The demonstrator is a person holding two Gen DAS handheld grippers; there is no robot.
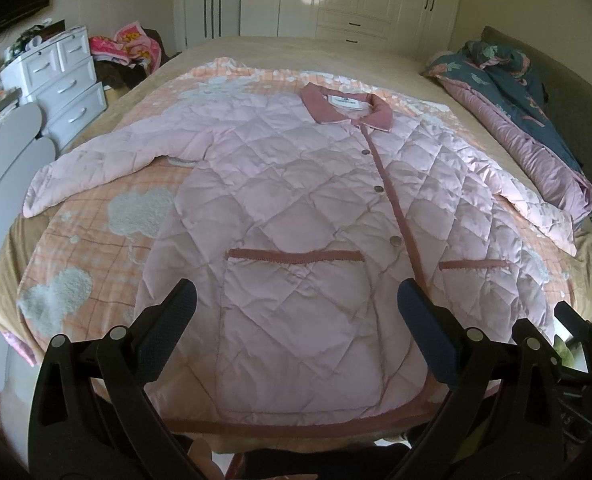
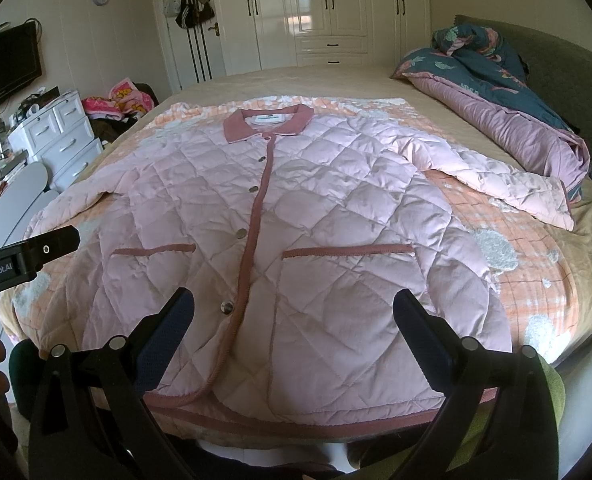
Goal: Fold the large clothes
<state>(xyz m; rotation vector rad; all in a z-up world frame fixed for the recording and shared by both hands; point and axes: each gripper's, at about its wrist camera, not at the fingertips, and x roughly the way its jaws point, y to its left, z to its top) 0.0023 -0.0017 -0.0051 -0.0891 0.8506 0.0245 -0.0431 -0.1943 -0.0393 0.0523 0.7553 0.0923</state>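
A pale pink quilted jacket [image 1: 296, 200] with a darker pink collar, trim and two pockets lies flat and face up on the bed, buttoned, both sleeves spread out to the sides. It also shows in the right wrist view [image 2: 296, 208]. My left gripper [image 1: 296, 296] is open and empty, held just above the jacket's hem over the left pocket. My right gripper [image 2: 293, 304] is open and empty, above the hem near the button strip. The right gripper's body shows at the right edge of the left wrist view [image 1: 576, 344], and the left gripper's body at the left edge of the right wrist view [image 2: 23, 256].
An orange checked blanket [image 1: 107, 216] lies under the jacket on a beige bed [image 1: 255, 48]. A bunched dark floral duvet [image 1: 516, 92] lies at the right by the headboard. White drawers [image 1: 59, 80] and a pile of clothes [image 1: 131, 48] stand at the left. Wardrobes line the back wall.
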